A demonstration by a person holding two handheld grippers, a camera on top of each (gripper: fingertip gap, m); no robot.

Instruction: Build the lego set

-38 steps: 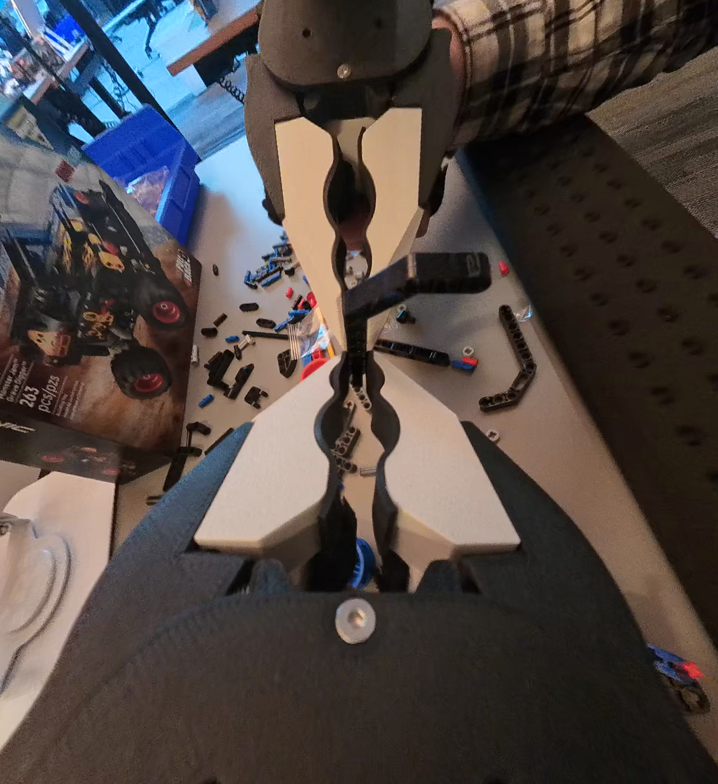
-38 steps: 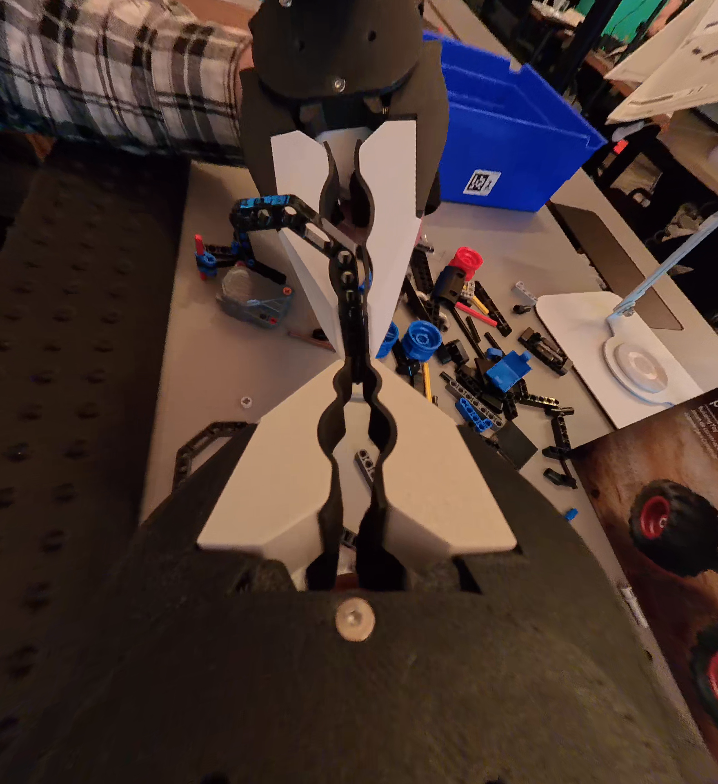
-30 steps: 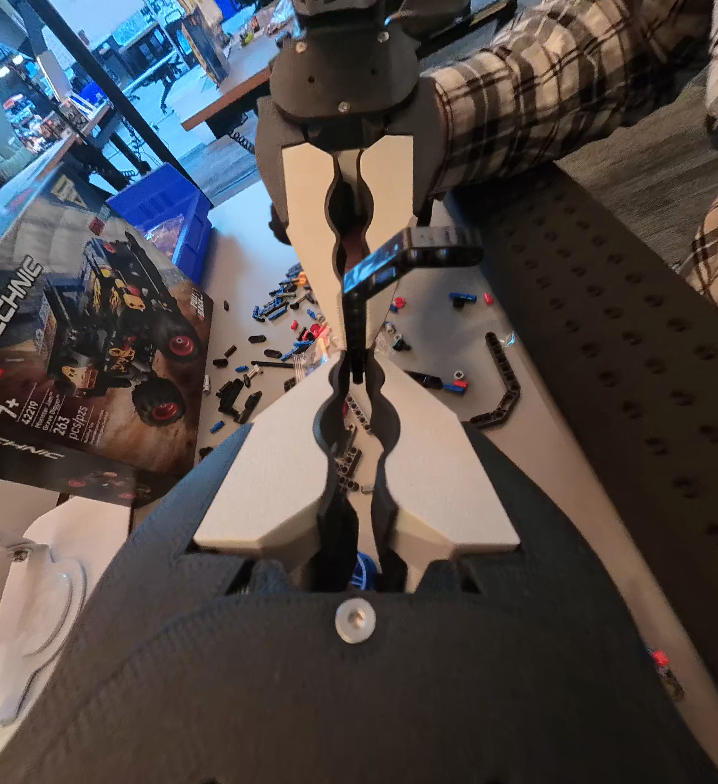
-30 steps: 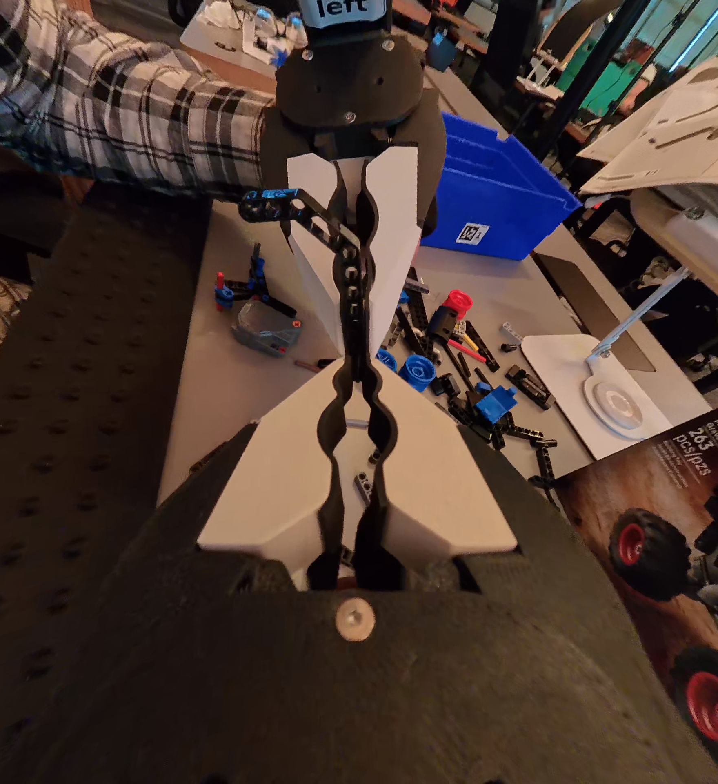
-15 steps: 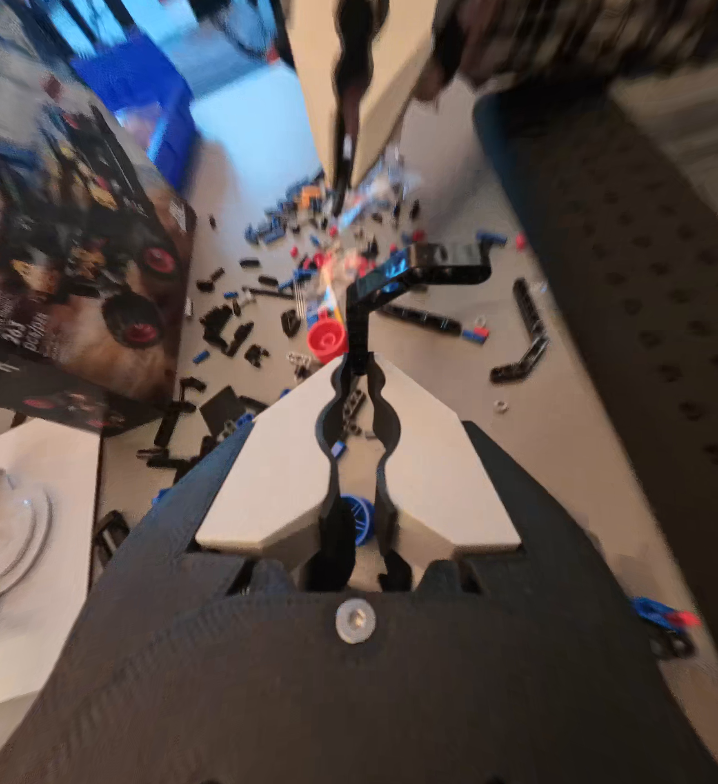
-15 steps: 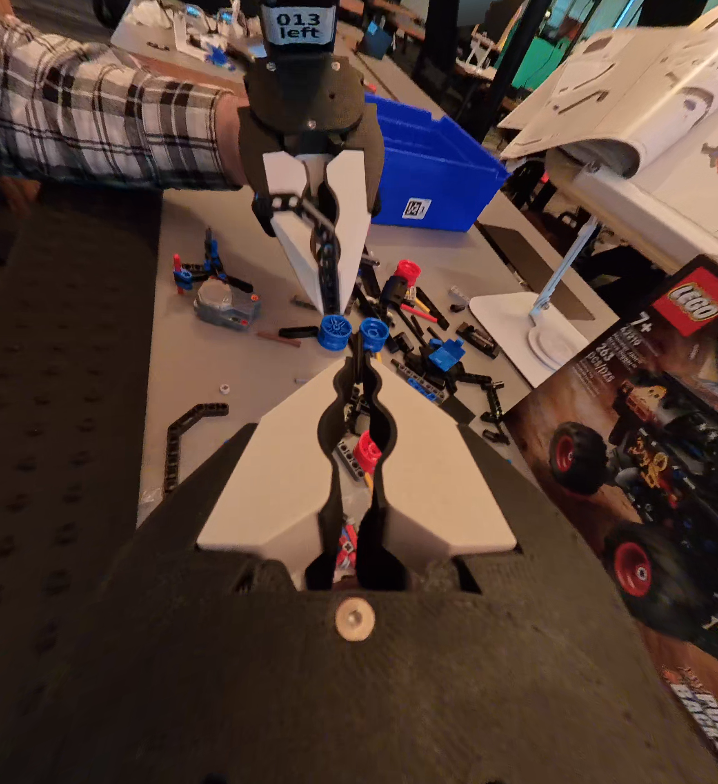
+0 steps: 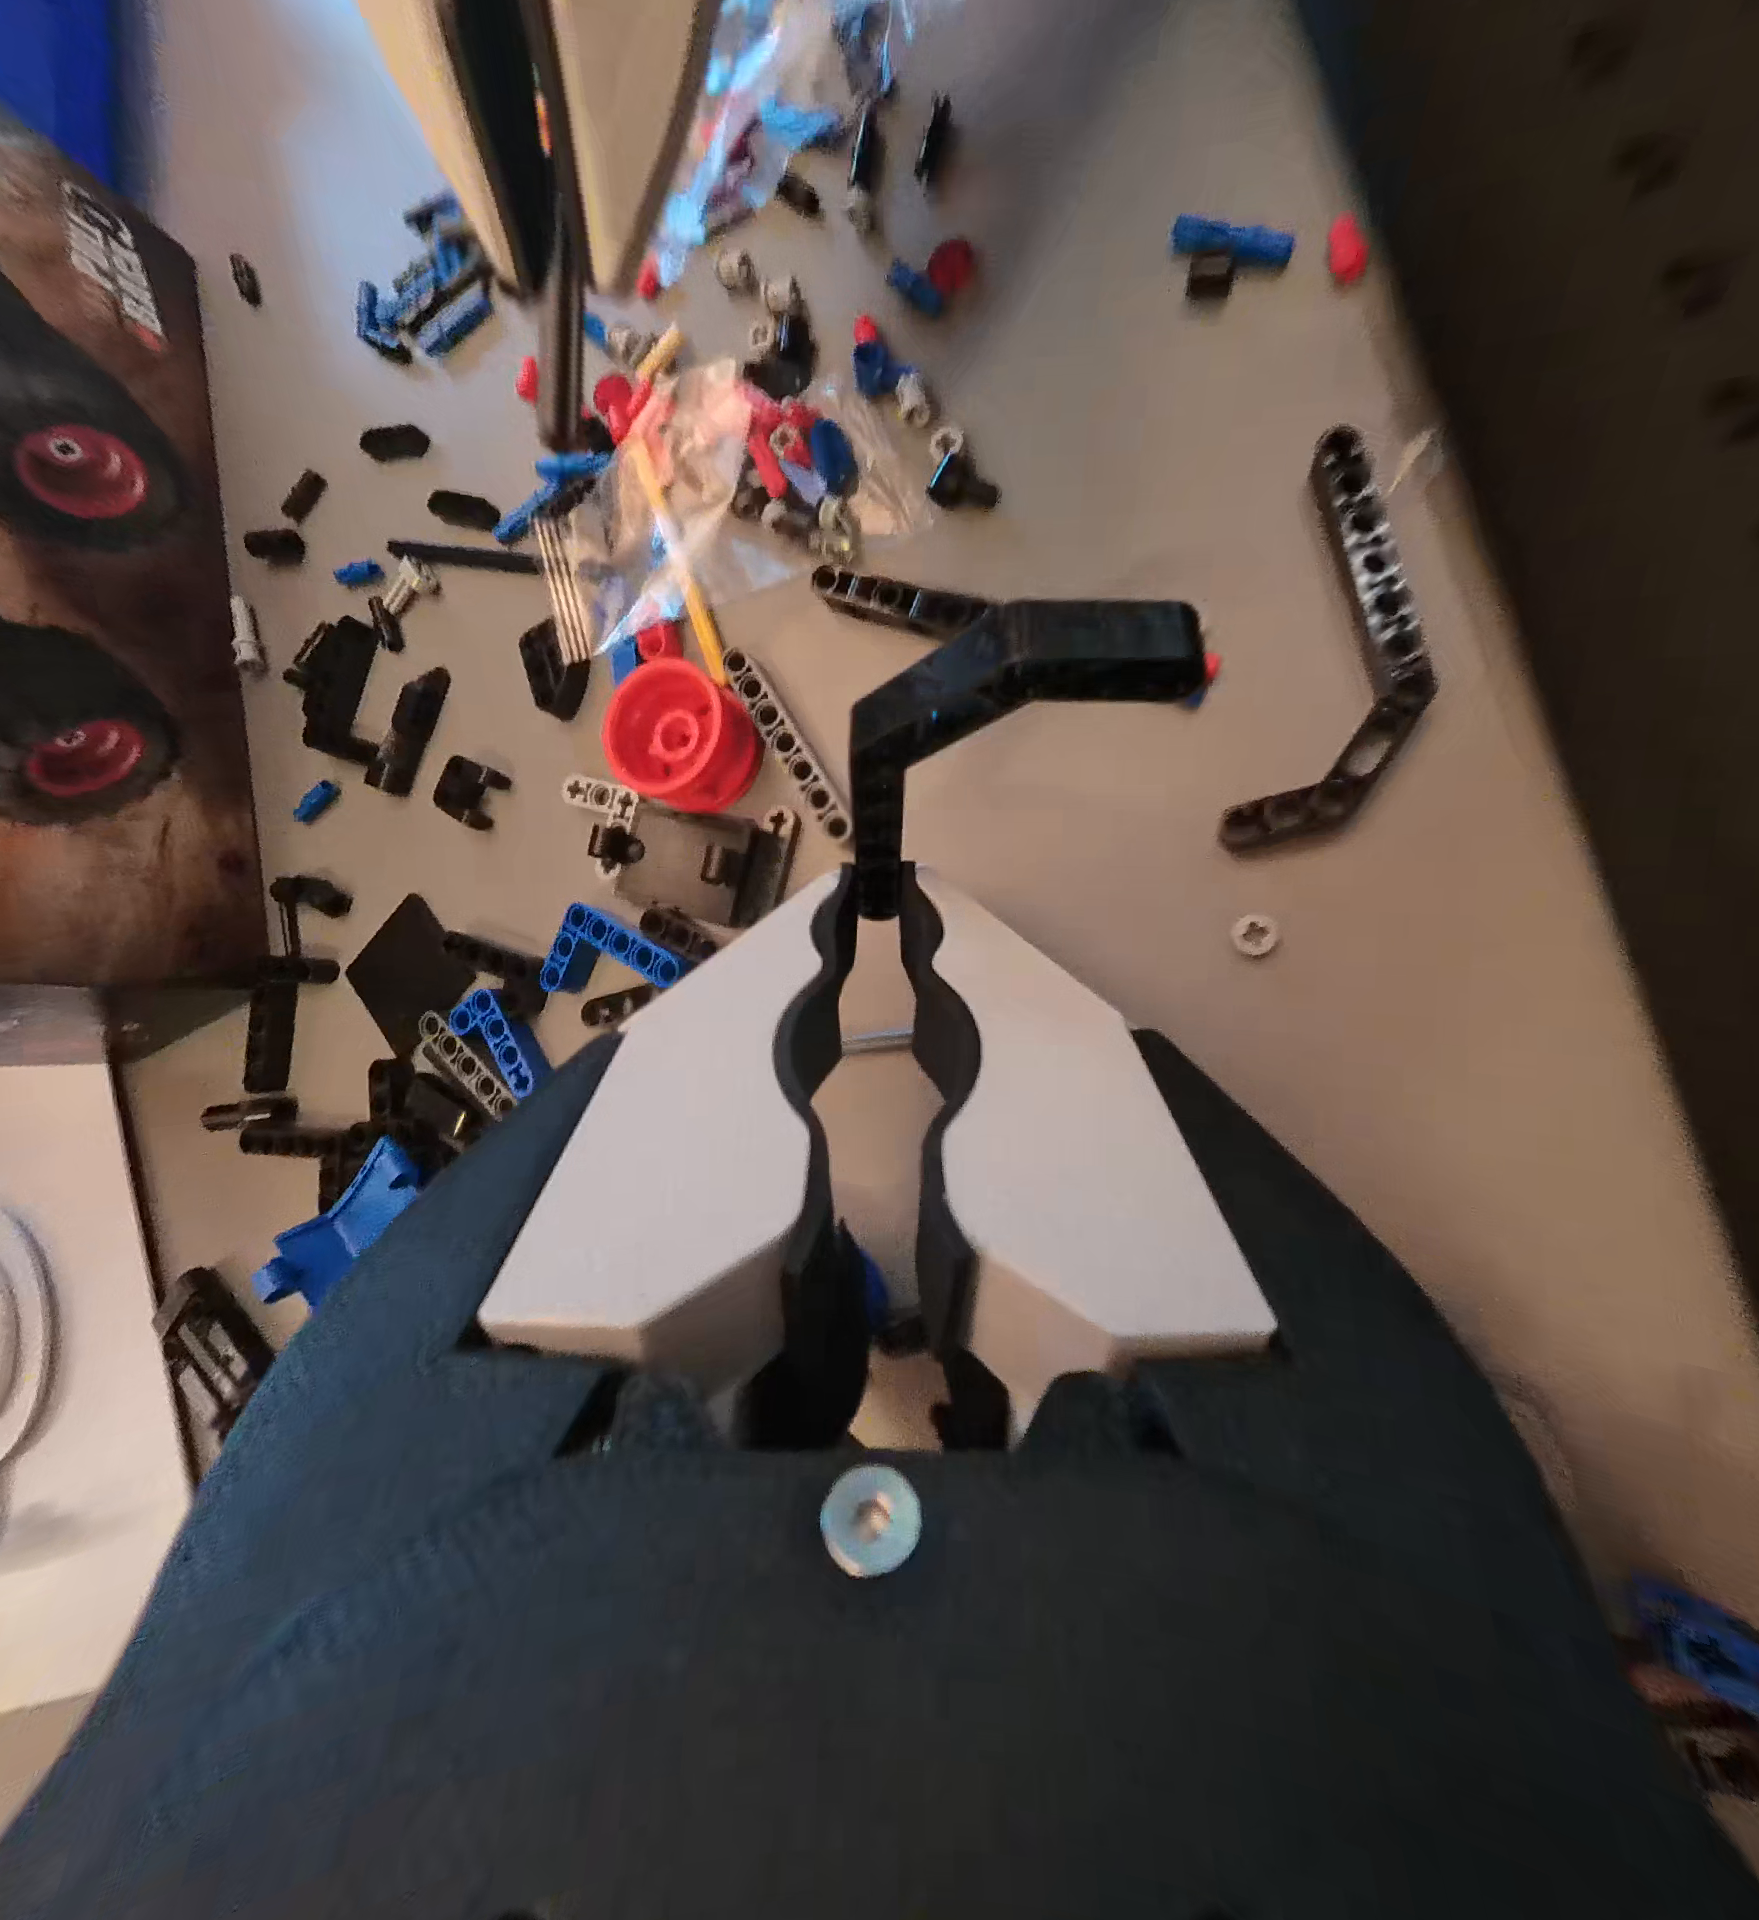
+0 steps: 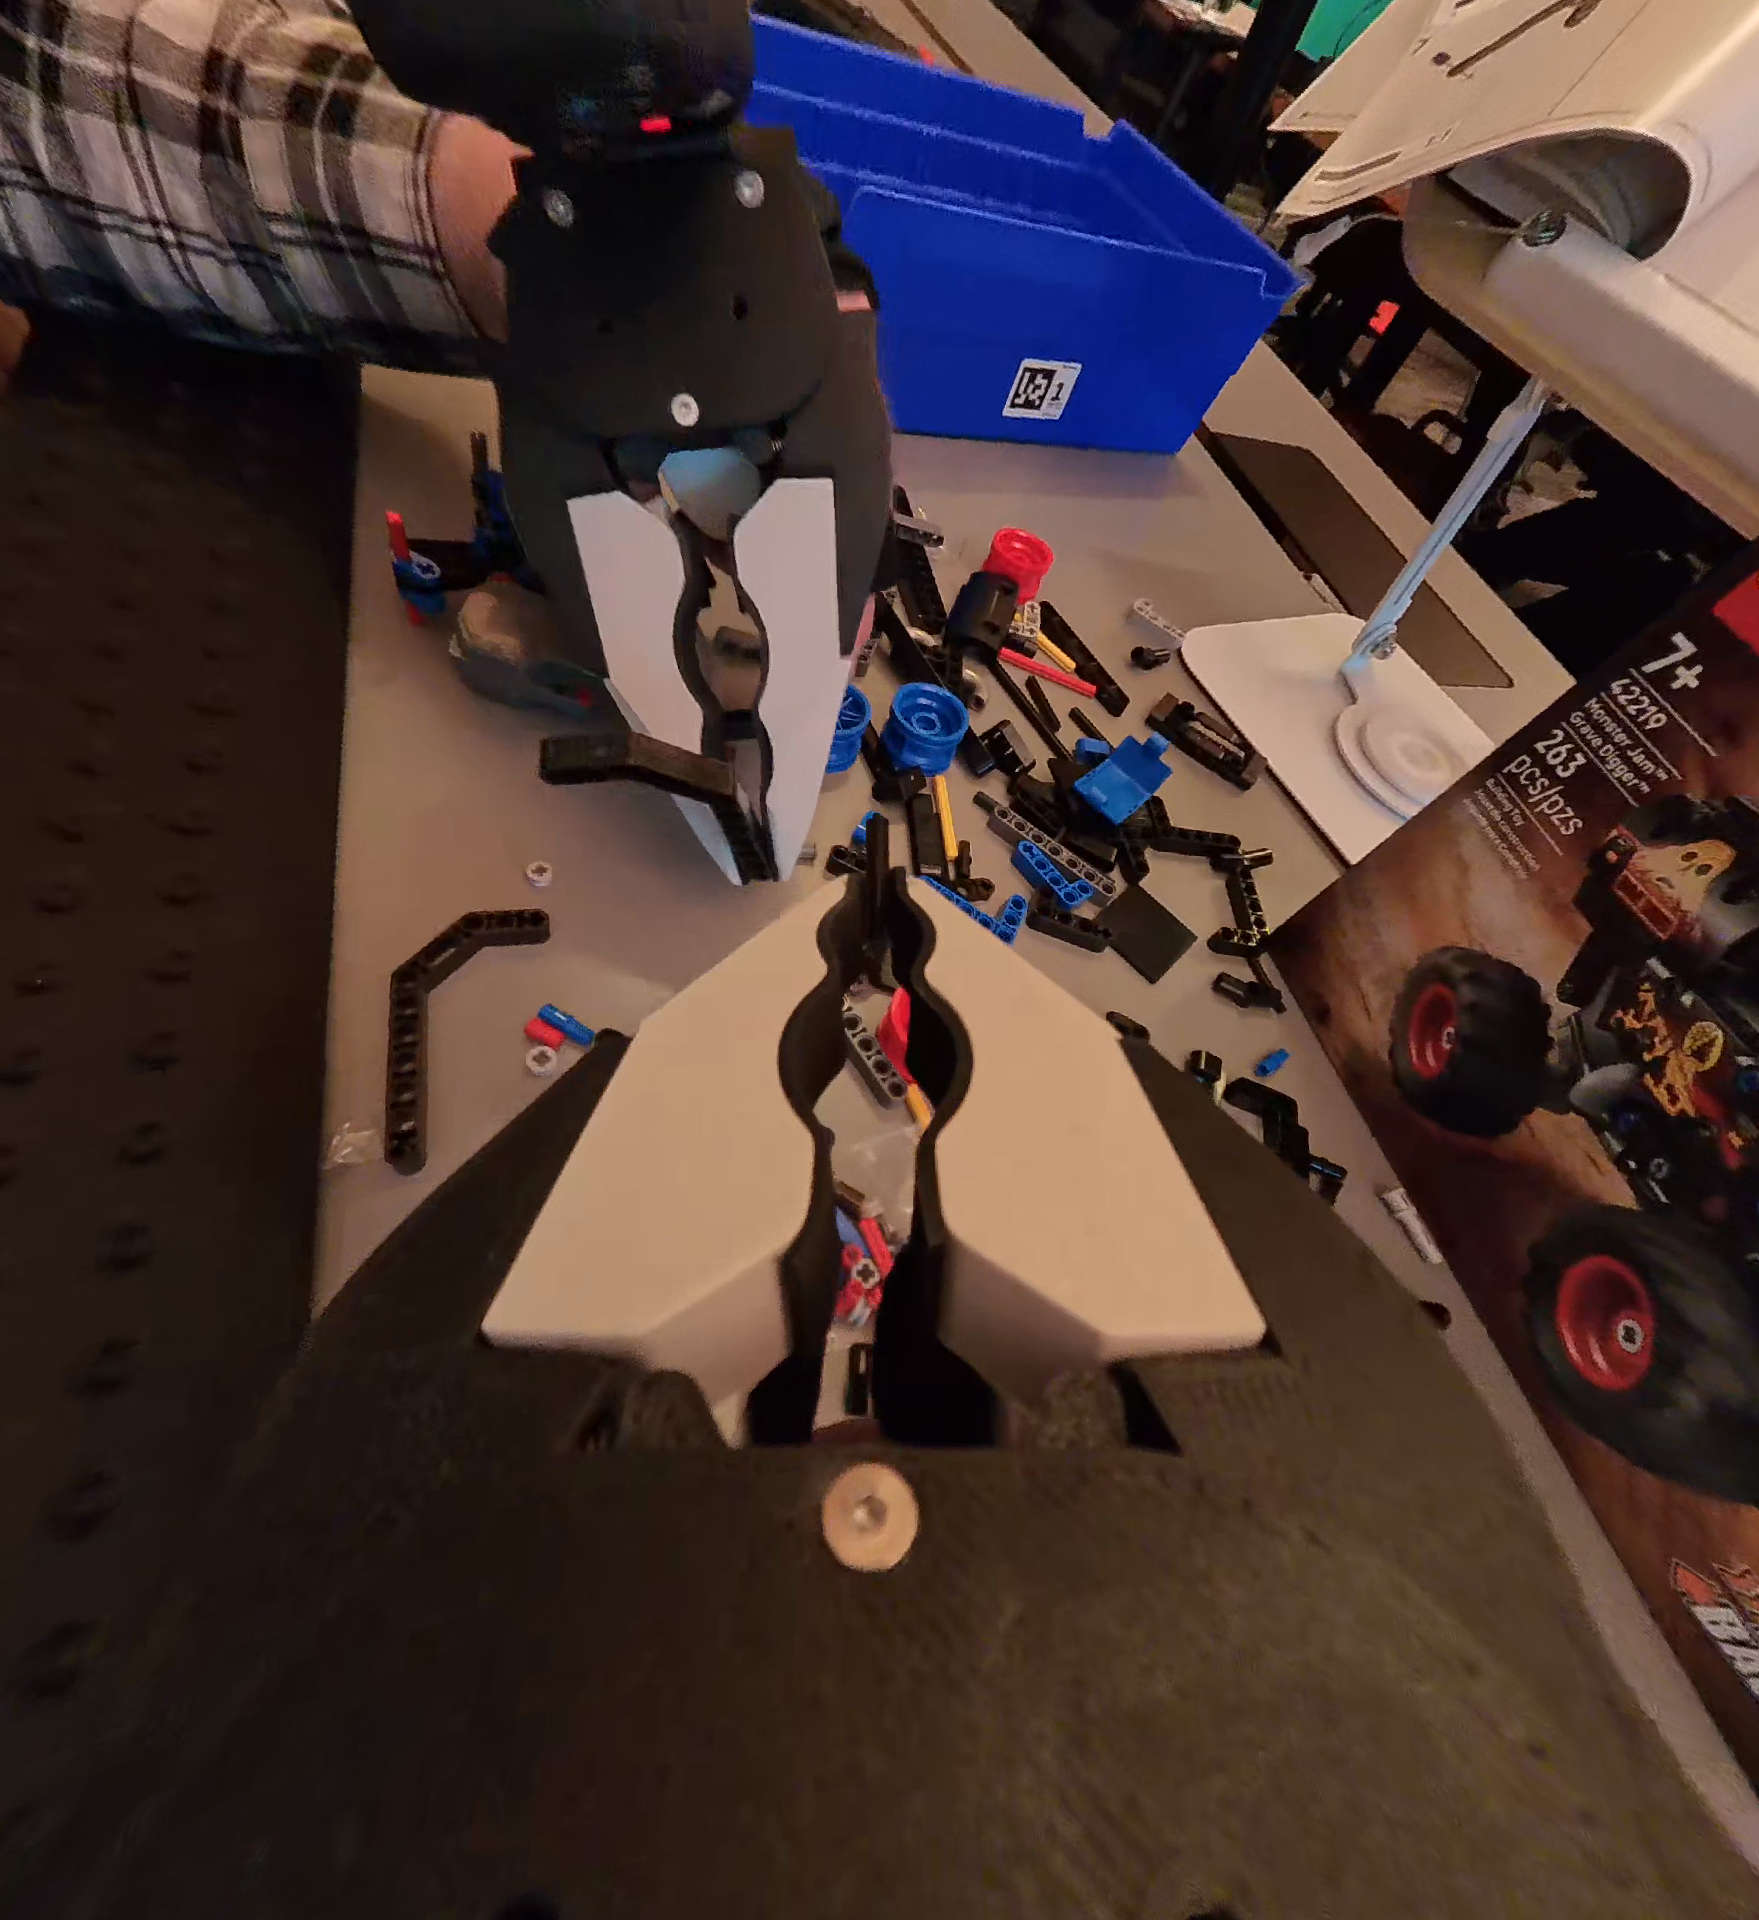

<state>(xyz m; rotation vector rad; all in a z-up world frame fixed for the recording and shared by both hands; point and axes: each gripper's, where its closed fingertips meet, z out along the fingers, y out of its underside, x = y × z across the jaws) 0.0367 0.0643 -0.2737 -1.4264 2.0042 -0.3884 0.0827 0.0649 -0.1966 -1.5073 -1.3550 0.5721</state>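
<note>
Stretching across both views, the grey tabletop [image 8: 459, 831] carries everything, edged by a dark perforated mat [image 8: 127, 935]. On it lies the big set box [image 8: 1602, 1039] with a monster truck printed on it, and beyond that a blue bin [image 8: 1020, 281] and a white lamp base [image 8: 1301, 707].

Next in size come the tools. The left gripper [image 7: 877, 896] has its jaws pressed together on the lower end of a black angled beam [image 7: 968, 696], which rises from the tips and bends to the right above the tabletop; the right wrist view shows the same beam [image 8: 646, 774] sticking out sideways from the tips. The right gripper [image 8: 873, 902] has its jaws pinching a thin black axle [image 8: 875, 862] that pokes out just past the tips.

Loose pieces are scattered between the box and the mat: a second black angled beam [image 7: 1363, 665] lying flat near the mat, a red wheel hub [image 7: 683, 743], two blue wheel hubs [image 8: 922, 727], a blue L-shaped beam [image 7: 610, 951], a crumpled clear bag [image 7: 740, 468] of small parts, and a tiny grey bush [image 7: 1254, 933].
</note>
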